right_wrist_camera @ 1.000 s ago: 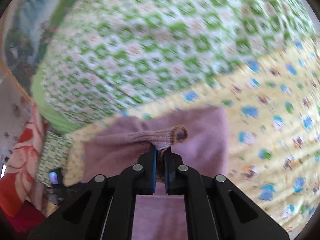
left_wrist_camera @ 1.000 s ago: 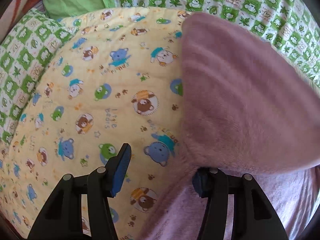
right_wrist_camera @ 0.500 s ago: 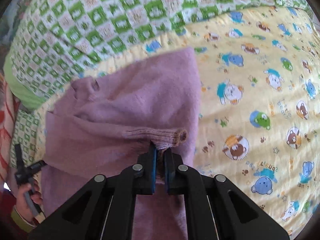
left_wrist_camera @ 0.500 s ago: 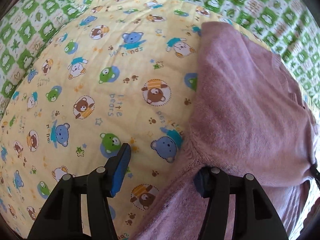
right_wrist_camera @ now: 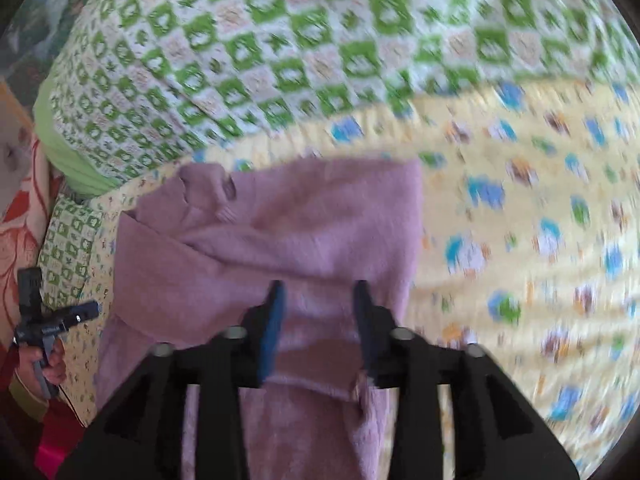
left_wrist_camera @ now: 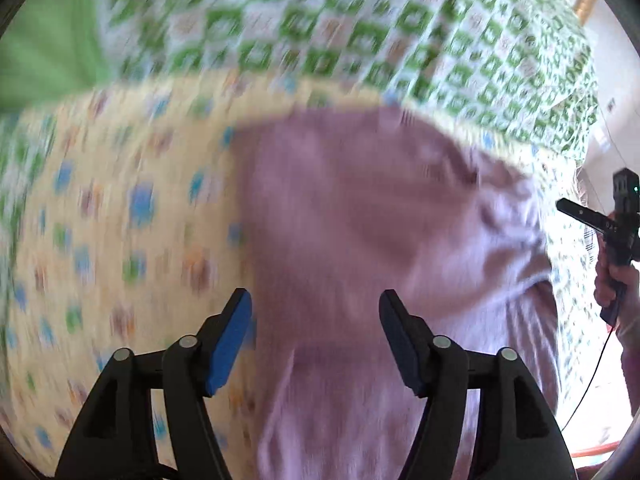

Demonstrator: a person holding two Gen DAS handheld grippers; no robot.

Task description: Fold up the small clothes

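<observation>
A small mauve knit sweater point(left_wrist_camera: 360, 216) lies on a yellow cartoon-bear blanket point(left_wrist_camera: 120, 208). In the right wrist view the sweater point(right_wrist_camera: 304, 232) has its sleeve folded across the body, the cuff lying just below my fingers. My left gripper point(left_wrist_camera: 316, 312) hovers over the sweater's near edge, jaws opening, nothing pressed between the pads. My right gripper point(right_wrist_camera: 318, 300) is opening too; the released sleeve lies under it and the pads do not press it. Both views are motion-blurred.
A green-and-white checked quilt point(right_wrist_camera: 320, 40) covers the bed beyond the yellow blanket point(right_wrist_camera: 540, 220). The other gripper and the hand holding it show at the far right point(left_wrist_camera: 618, 220) and at the lower left point(right_wrist_camera: 44, 324). A red floral cloth point(right_wrist_camera: 20, 208) lies at the left.
The right gripper's jaws have parted and let go of the sleeve cuff, which now lies on the sweater. The left gripper has lifted and turned, its jaws standing wider over the sweater.
</observation>
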